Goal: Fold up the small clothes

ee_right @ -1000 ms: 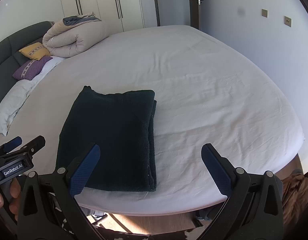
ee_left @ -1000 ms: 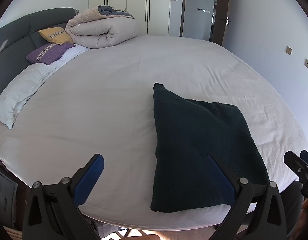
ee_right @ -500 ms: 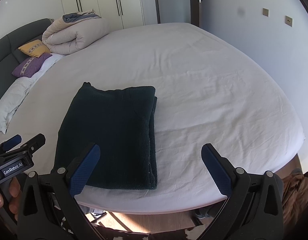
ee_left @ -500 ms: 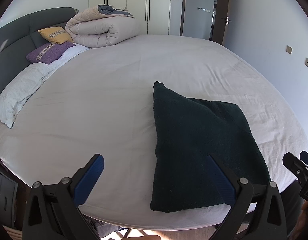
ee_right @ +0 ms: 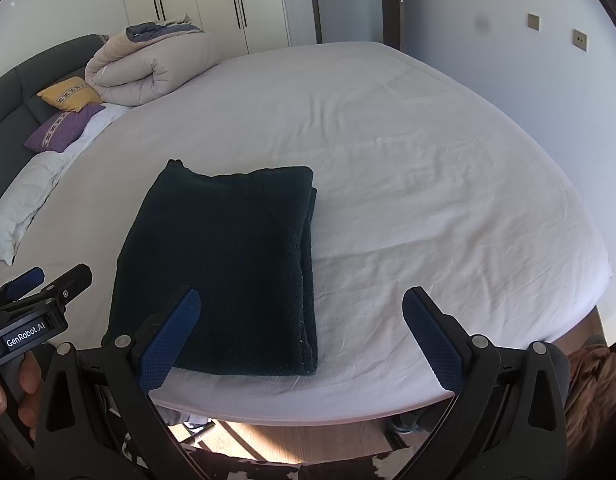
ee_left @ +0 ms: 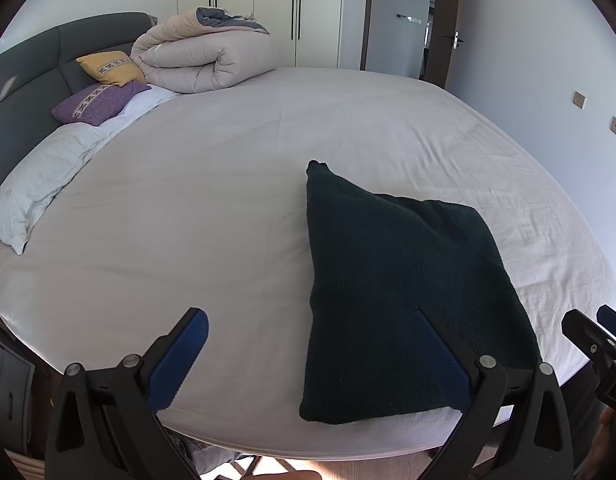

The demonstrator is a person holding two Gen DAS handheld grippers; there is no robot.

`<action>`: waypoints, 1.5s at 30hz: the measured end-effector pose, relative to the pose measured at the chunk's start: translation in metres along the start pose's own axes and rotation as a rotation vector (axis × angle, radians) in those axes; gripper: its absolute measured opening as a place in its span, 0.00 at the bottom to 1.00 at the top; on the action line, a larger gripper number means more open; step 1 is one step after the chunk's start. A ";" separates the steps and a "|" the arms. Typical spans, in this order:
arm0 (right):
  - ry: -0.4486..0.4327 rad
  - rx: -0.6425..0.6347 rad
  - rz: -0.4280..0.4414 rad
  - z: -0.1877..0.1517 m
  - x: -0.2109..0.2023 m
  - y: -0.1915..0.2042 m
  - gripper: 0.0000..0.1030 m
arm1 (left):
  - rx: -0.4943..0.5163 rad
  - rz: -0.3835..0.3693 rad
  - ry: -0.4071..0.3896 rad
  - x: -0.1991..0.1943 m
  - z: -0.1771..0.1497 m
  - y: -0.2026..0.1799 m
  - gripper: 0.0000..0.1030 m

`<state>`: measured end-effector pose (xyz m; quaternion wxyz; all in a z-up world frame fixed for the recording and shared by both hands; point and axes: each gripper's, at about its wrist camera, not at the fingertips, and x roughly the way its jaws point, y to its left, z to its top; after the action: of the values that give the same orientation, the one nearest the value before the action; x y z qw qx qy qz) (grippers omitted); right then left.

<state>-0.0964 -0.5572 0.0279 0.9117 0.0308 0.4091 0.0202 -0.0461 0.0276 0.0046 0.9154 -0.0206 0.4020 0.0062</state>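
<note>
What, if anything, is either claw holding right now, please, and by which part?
Nothing is held. The left claw and the right claw are both open, and the folded dark green knitted garment lies free on the white bed sheet.

Folded dark green knit garment [ee_right: 224,264] lying flat as a rough rectangle, stacked layer edges showing along its right side. It lies ahead of the open left gripper [ee_left: 312,356], toward its right finger, and ahead of the open right gripper [ee_right: 300,336], toward its left finger, touching neither.
</note>
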 end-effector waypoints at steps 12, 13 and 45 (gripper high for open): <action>0.002 0.003 0.000 -0.002 0.001 0.001 1.00 | 0.002 -0.003 0.004 0.001 -0.001 -0.001 1.00; 0.003 0.004 0.000 -0.002 0.001 0.002 1.00 | 0.003 -0.002 0.003 0.001 0.000 -0.001 1.00; 0.014 0.017 0.003 -0.006 0.004 0.004 1.00 | 0.007 -0.009 0.021 0.007 -0.003 -0.002 1.00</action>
<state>-0.0985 -0.5530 0.0210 0.9085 0.0389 0.4156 0.0183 -0.0435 0.0257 -0.0031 0.9112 -0.0191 0.4115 0.0005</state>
